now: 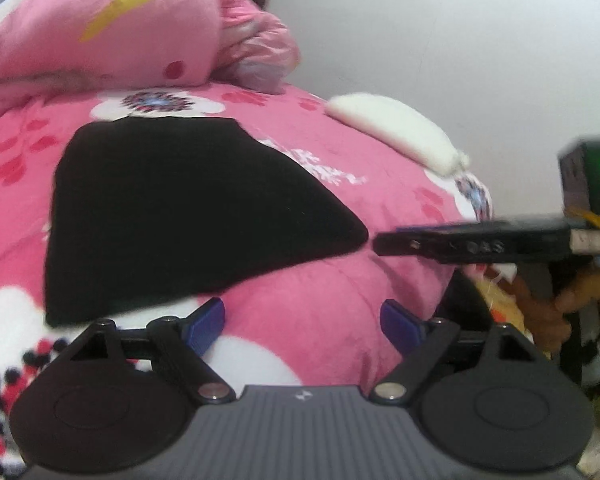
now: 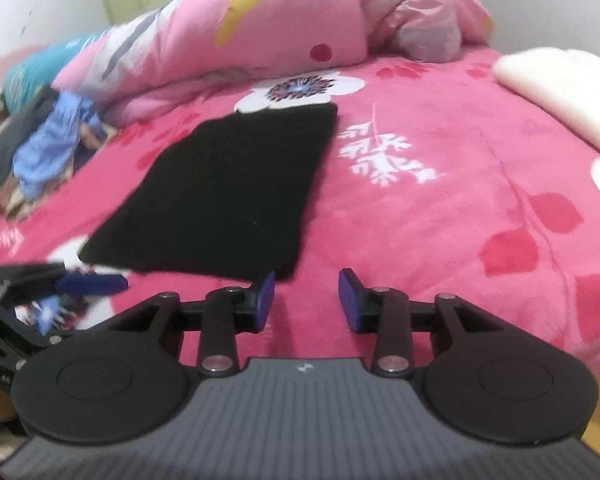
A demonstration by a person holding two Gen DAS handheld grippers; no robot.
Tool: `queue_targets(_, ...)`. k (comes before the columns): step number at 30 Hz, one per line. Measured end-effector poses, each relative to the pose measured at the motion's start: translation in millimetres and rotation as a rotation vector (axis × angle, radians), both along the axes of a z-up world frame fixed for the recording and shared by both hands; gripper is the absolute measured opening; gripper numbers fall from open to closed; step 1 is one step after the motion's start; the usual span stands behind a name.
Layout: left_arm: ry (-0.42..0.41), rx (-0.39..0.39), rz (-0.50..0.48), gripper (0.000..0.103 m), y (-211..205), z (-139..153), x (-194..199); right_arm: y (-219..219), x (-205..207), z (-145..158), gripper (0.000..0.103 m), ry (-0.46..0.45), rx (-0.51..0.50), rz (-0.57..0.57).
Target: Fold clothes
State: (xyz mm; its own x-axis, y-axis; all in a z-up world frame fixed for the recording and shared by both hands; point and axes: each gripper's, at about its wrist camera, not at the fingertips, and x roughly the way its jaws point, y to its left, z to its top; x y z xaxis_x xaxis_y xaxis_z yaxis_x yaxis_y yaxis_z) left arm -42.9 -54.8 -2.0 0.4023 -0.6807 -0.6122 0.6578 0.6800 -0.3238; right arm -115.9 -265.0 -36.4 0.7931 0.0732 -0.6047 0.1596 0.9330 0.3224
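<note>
One black garment (image 2: 224, 196), folded flat, lies on the pink flowered bed cover (image 2: 440, 208) — both grippers hang near its closest edge.

The left gripper (image 1: 302, 322) has its two blue fingers (image 1: 206, 322) spread wide, empty; the right gripper (image 2: 306, 298) is also parted and holds nothing, just beside the garment's near corner. Behind sit one bunched pink quilt (image 2: 260, 28), one white pillow (image 2: 560, 92) and a heap of blue and grey clothes (image 2: 44, 144) — too jumbled to count.
</note>
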Motion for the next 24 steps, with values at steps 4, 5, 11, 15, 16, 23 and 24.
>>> queue_targets(4,0.102,0.046,0.151,0.086,11,8,12,7,1,11,0.063,-0.039,0.059,-0.001)
queue_targets(5,0.135,0.067,0.188,0.086,13,8,15,11,2,12,0.064,-0.039,0.059,0.003)
queue_targets(11,0.275,0.041,0.29,0.088,32,11,24,25,-3,13,0.075,-0.036,0.076,0.007)
queue_targets(15,0.285,0.068,0.314,0.096,32,16,22,29,-6,12,0.078,0.019,0.096,-0.023)
queue_targets(16,0.279,0.082,0.316,0.099,31,17,20,30,-7,12,0.078,0.028,0.093,-0.03)
queue_targets(23,0.265,0.128,0.325,0.103,28,19,10,46,-15,14,0.083,0.039,0.082,-0.058)
queue_targets(24,0.266,0.125,0.331,0.103,29,19,10,49,-15,13,0.084,0.047,0.083,-0.061)
